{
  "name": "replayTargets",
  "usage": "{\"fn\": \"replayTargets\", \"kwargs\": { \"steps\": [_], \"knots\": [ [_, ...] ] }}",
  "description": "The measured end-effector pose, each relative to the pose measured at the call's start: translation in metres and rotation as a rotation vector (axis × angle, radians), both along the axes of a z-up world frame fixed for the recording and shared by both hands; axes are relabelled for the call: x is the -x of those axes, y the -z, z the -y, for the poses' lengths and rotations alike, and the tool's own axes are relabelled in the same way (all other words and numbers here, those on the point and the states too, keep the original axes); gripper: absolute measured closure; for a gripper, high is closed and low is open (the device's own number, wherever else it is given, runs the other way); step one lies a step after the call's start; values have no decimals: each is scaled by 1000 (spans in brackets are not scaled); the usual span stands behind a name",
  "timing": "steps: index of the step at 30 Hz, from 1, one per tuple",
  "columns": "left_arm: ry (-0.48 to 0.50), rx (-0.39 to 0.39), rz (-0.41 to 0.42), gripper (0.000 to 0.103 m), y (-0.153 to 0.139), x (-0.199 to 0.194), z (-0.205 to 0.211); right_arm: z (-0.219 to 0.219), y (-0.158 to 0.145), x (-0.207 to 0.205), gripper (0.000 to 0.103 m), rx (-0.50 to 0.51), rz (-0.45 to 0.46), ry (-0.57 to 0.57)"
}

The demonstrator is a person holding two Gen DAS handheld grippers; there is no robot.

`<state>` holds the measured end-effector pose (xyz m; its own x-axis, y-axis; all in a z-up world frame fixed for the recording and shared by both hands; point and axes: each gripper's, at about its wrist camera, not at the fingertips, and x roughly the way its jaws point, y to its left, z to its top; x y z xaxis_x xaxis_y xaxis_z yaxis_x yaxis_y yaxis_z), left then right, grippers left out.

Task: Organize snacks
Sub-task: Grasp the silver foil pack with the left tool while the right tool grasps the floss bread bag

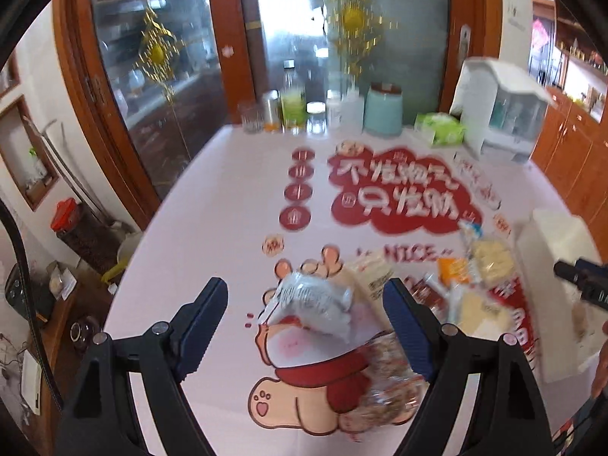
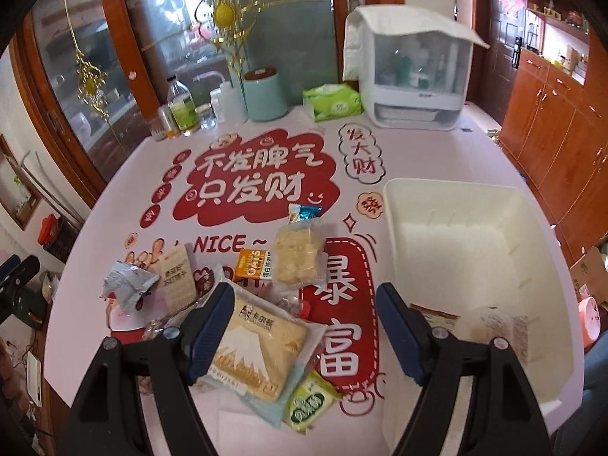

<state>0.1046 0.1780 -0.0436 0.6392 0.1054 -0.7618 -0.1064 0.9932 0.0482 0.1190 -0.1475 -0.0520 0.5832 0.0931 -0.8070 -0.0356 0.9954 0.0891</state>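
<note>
A pile of wrapped snacks lies on the printed tablecloth (image 2: 266,144). My left gripper (image 1: 306,296) is open above a silver-grey packet (image 1: 315,304), which also shows in the right wrist view (image 2: 127,283). A clear bag of brown snacks (image 1: 387,376) lies beneath it. My right gripper (image 2: 304,304) is open above a large cake packet with a mountain print (image 2: 254,353). Near it lie a green packet (image 2: 309,404), an orange oats bar (image 2: 252,265) and a pale cracker bag (image 2: 298,254). A white bin (image 2: 471,205) stands to the right and holds two packets (image 2: 437,313).
At the table's far edge stand bottles and glasses (image 2: 182,110), a teal canister (image 2: 264,93), a green tissue pack (image 2: 332,100) and a white storage cabinet (image 2: 412,72). Glass doors are behind, wooden cupboards (image 2: 551,125) at right, floor clutter at left.
</note>
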Motion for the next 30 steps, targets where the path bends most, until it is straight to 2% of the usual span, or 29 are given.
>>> {"fn": "replayTargets", "kwargs": {
  "steps": [7,12,16,20,28,30],
  "knots": [
    [24,49,-181,20,73,-44,-18,-6,43,-43,26,4,-84,-9],
    [23,132,-289,20,114,-73,-30,-9,71,-78,26,36,-141,18],
    [66,154,-337,20,129,-82,-27,-17,89,-99,26,71,-172,16],
    [103,130,-363,19,138,-89,-17,-26,104,-113,26,113,-198,7],
    [95,109,-382,13,155,-107,-14,-39,128,-125,26,157,-241,-12],
    [97,102,-374,13,156,-109,-12,-41,132,-126,34,172,-252,-10]
  ]
}}
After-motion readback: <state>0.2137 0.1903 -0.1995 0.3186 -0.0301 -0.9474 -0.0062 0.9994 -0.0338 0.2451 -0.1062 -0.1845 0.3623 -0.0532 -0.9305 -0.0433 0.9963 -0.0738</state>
